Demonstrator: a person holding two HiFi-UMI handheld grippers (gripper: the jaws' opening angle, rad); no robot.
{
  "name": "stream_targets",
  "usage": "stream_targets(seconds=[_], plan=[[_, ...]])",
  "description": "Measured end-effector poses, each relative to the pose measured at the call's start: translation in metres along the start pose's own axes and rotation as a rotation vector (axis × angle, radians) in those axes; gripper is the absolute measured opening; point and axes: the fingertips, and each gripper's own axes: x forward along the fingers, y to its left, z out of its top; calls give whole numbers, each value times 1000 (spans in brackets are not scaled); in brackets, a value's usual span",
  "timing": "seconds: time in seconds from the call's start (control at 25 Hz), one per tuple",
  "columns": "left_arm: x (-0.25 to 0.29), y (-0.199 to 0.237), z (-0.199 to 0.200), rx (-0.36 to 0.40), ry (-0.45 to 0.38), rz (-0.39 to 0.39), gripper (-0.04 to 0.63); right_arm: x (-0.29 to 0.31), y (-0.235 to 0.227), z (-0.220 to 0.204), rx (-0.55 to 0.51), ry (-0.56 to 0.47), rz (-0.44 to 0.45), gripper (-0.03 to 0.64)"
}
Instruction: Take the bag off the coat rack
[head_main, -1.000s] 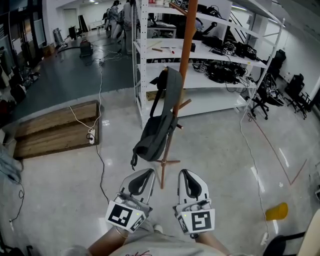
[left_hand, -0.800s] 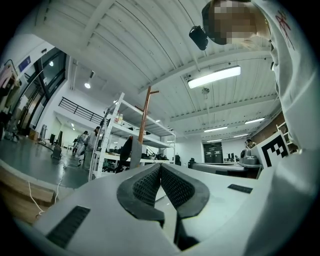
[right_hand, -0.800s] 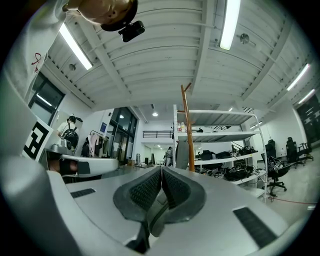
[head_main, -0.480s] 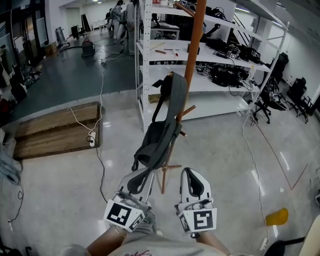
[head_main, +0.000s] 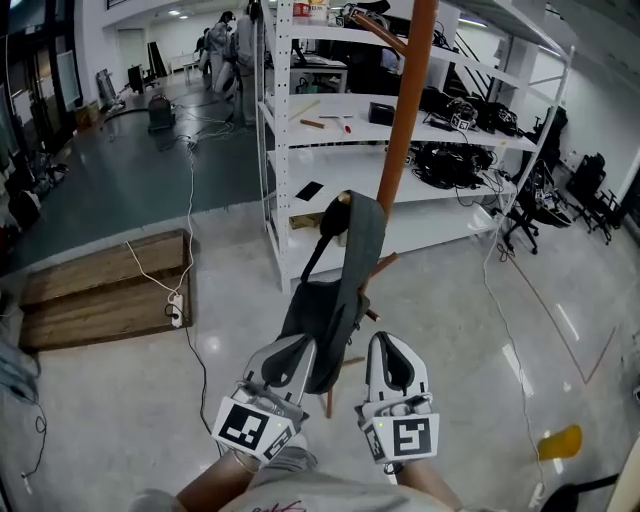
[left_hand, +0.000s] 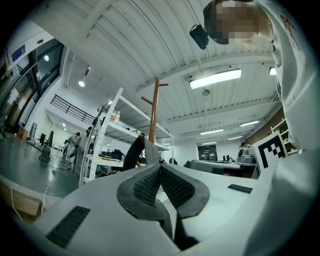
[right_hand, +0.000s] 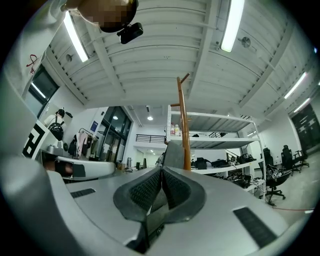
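Note:
A dark grey bag (head_main: 330, 300) hangs by its strap from a peg of the brown wooden coat rack (head_main: 405, 130), just ahead of me. My left gripper (head_main: 290, 350) and right gripper (head_main: 388, 350) are held side by side low in the head view, just below the bag's lower end, both shut with nothing between the jaws. In the left gripper view the bag's strap (left_hand: 134, 152) and the rack's pole (left_hand: 154, 110) rise beyond the shut left gripper (left_hand: 160, 167). The right gripper view shows the strap (right_hand: 174, 152) and pole (right_hand: 184, 125) behind the shut right gripper (right_hand: 162, 170).
A white shelving unit (head_main: 330, 100) loaded with gear stands right behind the rack. A wooden platform (head_main: 100, 290) and a cable with a power strip (head_main: 176, 305) lie on the floor to the left. A yellow object (head_main: 558, 442) lies at right, office chairs (head_main: 590, 190) farther back.
I have come closer to the rack: the bag and pole look larger and the bag's lower end now reaches down to the grippers. Both grippers stay shut.

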Motion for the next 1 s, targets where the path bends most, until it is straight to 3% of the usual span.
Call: stream_targets(seconds=[0.36, 0.68, 0.72, 0.8, 1.0], plan=[[60, 42, 4, 0, 7, -77, 18, 64, -17, -5, 24, -9, -67, 18], [108, 49, 11, 31, 32, -166, 22, 78, -38, -14, 21, 17, -123, 18], [114, 48, 14, 29, 30, -178, 53, 79, -40, -14, 27, 19, -125, 18], [128, 47, 17, 30, 48, -208, 190, 81, -43, -14, 32, 20, -125, 18], [164, 38, 21, 27, 84, -264, 259, 81, -50, -18, 25, 59, -109, 17]])
